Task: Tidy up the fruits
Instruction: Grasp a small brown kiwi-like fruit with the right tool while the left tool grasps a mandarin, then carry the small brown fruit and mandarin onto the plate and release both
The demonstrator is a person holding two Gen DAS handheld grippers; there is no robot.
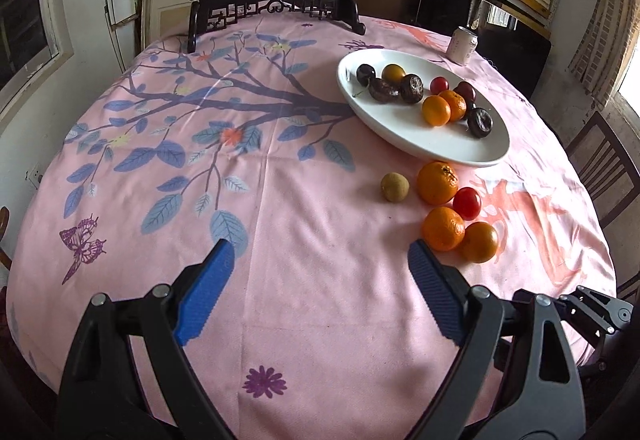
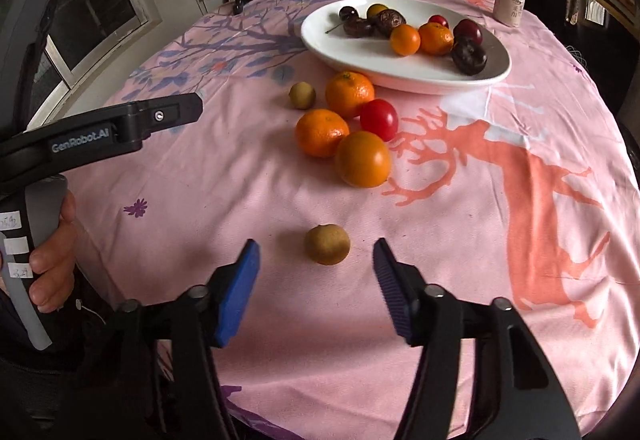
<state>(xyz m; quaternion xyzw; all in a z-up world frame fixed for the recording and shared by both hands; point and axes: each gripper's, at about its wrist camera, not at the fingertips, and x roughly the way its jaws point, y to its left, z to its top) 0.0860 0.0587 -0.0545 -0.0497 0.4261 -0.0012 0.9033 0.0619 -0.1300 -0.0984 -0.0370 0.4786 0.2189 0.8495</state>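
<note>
A white oval plate (image 1: 420,140) (image 2: 400,74) holds several dark plums, oranges and red fruits. On the pink cloth in front of it lie three oranges (image 2: 362,159) (image 1: 443,228), a red tomato (image 2: 379,119) (image 1: 467,203) and a small brown fruit (image 1: 394,187) (image 2: 302,95). A second small brown fruit (image 2: 327,244) lies alone, just ahead of my right gripper (image 2: 316,258) and between its open fingers. My left gripper (image 1: 320,260) is open and empty over bare cloth, left of the loose oranges.
A drink can (image 1: 463,46) (image 2: 509,5) stands behind the plate. A dark carved screen stand (image 1: 276,10) sits at the table's far edge. A wooden chair (image 1: 608,164) is at the right. The left gripper's body (image 2: 120,128) and the hand holding it show at the left.
</note>
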